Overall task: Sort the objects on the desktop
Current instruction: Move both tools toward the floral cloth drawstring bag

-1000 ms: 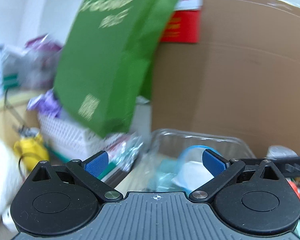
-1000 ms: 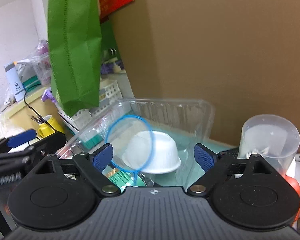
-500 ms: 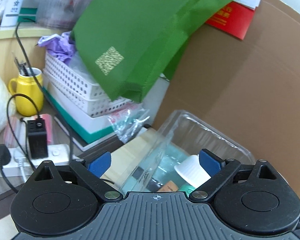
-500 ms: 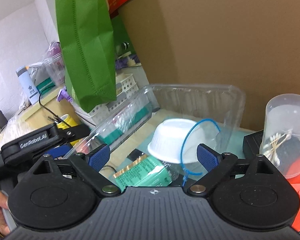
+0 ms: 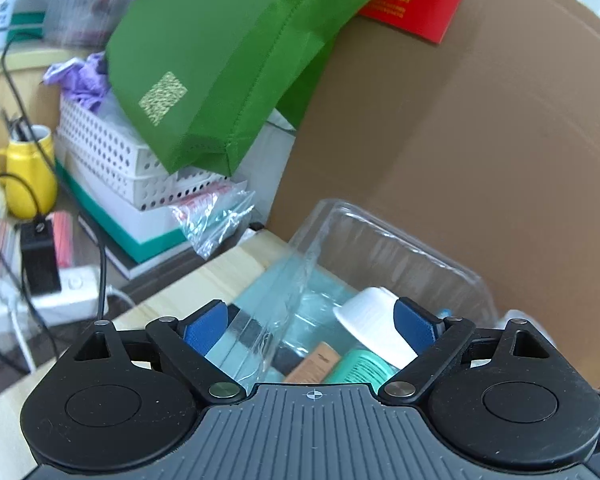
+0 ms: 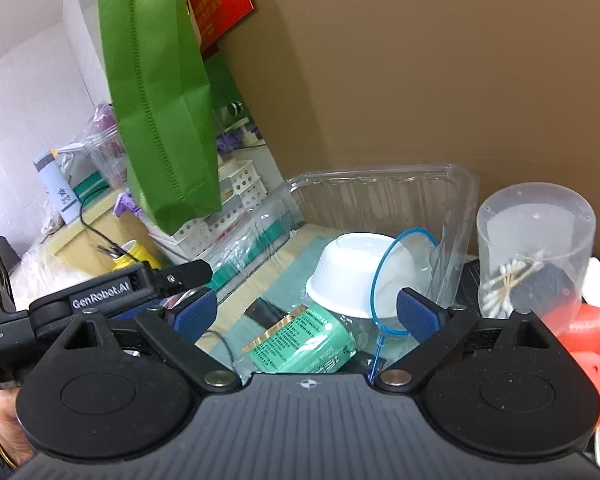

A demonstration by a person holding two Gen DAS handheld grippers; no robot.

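Observation:
A clear plastic clamshell box (image 6: 384,196) lies open on the wooden desk against a cardboard wall. Inside it an upturned white bowl (image 6: 348,276) lies beside a green-labelled bottle (image 6: 300,340) and a blue zip tie loop (image 6: 400,276). My right gripper (image 6: 306,316) is open and empty, just short of the bottle. My left gripper (image 5: 310,326) is open and empty over the box's left wall (image 5: 300,280), with the bowl (image 5: 374,326) near its right finger. The left gripper also shows in the right wrist view (image 6: 168,280) at the box's left side.
A clear cup with cotton swabs (image 6: 534,248) and a red object (image 6: 592,340) stand right of the box. A hanging green bag (image 5: 228,60), white perforated baskets (image 5: 112,156), a yellow mug (image 5: 26,176) and a power strip with cables (image 5: 56,292) crowd the left.
Both grippers have tilted downward and moved in toward the box, so the bowl, bottle and zip tie now sit lower and closer. Both stay open and empty.

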